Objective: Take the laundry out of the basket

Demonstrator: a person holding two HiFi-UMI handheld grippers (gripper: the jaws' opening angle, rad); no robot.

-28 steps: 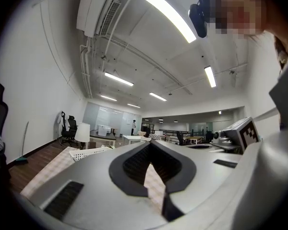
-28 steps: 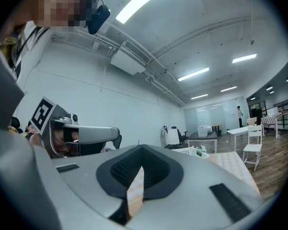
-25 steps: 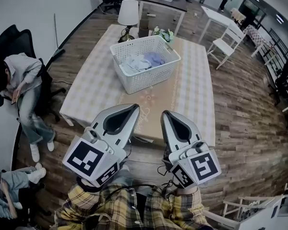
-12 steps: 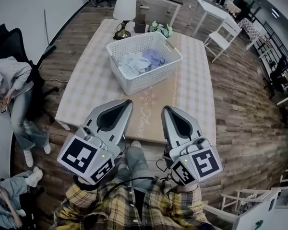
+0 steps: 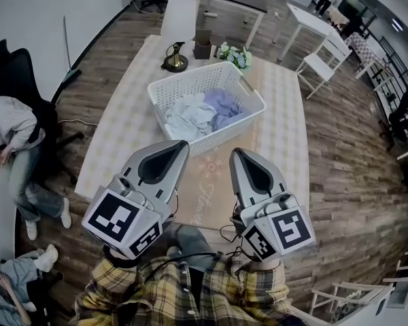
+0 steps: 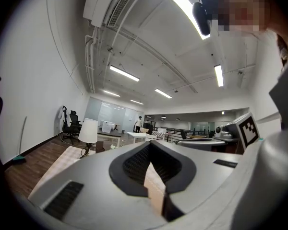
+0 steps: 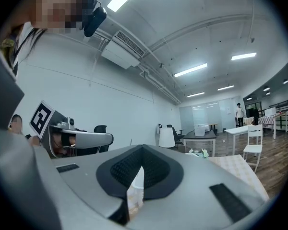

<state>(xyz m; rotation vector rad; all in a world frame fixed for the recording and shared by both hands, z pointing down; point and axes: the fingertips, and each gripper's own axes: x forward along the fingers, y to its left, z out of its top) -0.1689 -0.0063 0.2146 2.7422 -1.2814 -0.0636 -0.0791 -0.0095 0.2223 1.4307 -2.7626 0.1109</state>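
A white slatted laundry basket (image 5: 243,116) stands on the checked table (image 5: 122,141) in the head view. Inside it lie pale blue and lilac clothes (image 5: 202,114). My left gripper (image 5: 180,146) is held up near my chest, short of the table's near edge, jaws shut with nothing in them. My right gripper (image 5: 238,155) is beside it, also shut and empty. Both point toward the basket, well apart from it. In the gripper views each one (image 6: 151,145) (image 7: 143,150) looks over its closed jaws across the room.
A lamp with a white shade (image 5: 178,20), a small box and a flower bunch (image 5: 234,55) stand at the table's far end. A person sits in an office chair (image 5: 10,131) at the left. White chairs (image 5: 330,56) and desks stand to the far right.
The view has moved closer to the table: the basket now sits lower and nearer in the head view. Both grippers have stayed shut and held in the same pose.
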